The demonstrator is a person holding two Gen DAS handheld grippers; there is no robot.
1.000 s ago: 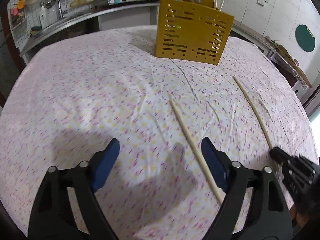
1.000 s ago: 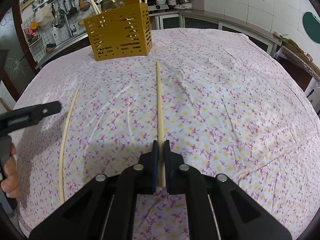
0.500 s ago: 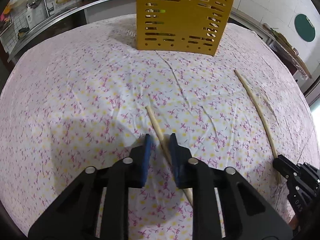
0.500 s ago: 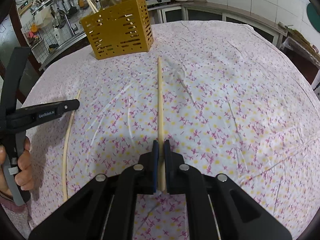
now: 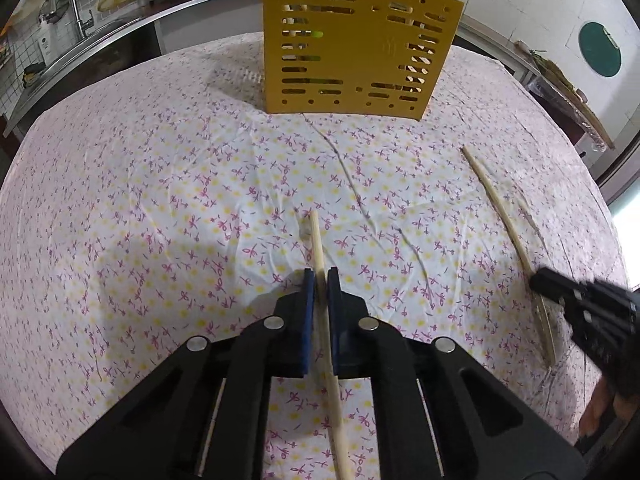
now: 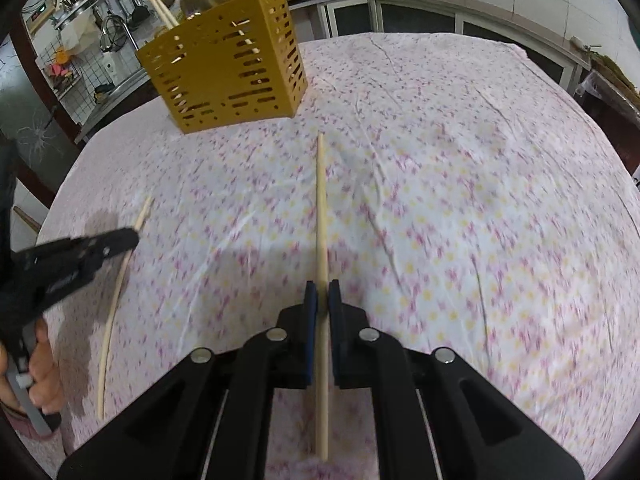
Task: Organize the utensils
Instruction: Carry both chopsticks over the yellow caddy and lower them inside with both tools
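Note:
My left gripper (image 5: 320, 278) is shut on a wooden chopstick (image 5: 318, 236) that points toward the yellow perforated utensil holder (image 5: 356, 44). My right gripper (image 6: 322, 294) is shut on a second chopstick (image 6: 320, 200), held a little above the cloth and pointing toward the holder (image 6: 224, 76). The right gripper and its chopstick (image 5: 504, 216) show at the right of the left wrist view. The left gripper and its chopstick (image 6: 116, 292) show at the left of the right wrist view. The holder has several chopsticks standing in it.
A pink floral tablecloth (image 5: 160, 200) covers the round table. A kitchen counter with a sink and hanging tools (image 6: 92, 36) lies behind the holder. Cabinets (image 6: 400, 12) run along the far wall.
My left gripper went forward and closed on the chopstick that lay on the cloth. My right gripper has lifted its chopstick and moved nearer the holder.

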